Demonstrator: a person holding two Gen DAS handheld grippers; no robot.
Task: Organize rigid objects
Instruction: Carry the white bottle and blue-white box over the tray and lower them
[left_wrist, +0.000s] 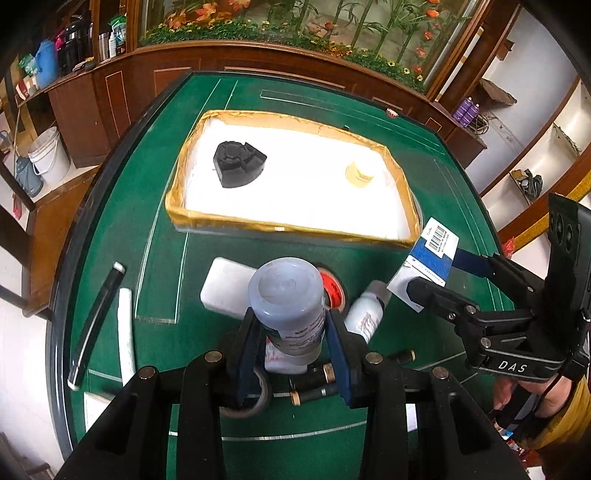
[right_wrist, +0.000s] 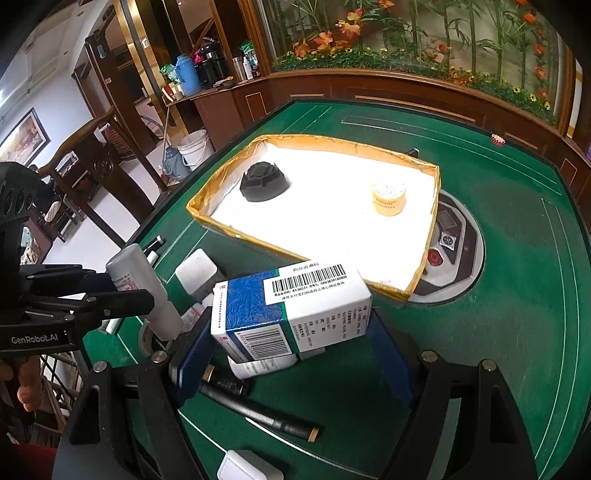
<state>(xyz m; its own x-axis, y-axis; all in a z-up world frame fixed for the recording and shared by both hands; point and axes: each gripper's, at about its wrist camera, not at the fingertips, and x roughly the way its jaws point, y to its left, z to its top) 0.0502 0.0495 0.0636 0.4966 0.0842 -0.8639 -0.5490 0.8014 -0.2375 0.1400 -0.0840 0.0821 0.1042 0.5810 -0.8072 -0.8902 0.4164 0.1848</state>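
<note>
A green felt game table (left_wrist: 110, 221) fills the view, with wood cabinets and a planter of artificial flowers behind it. On the felt sits a shallow tray (left_wrist: 295, 230) with a tan rim and white floor, holding a black ridged part (left_wrist: 238, 164) and a small yellow jar (left_wrist: 359, 173), well apart.

My left gripper (left_wrist: 291, 332) pinches a grey-white plastic bottle (left_wrist: 286, 295) across its body, cap end toward the tray, lifted above the clutter near me. It looks light, stiff and smooth, so I judge it could slip; gripping over the label seems safest.

My right gripper (right_wrist: 291, 332) clamps a blue-and-white medicine box (right_wrist: 291, 310) across its width, just short of the tray's near corner. Being cardboard, it is probably light and would crush under a hard squeeze, so hold near the edges.

Pens, a tape roll and white blocks lie loose below.
</note>
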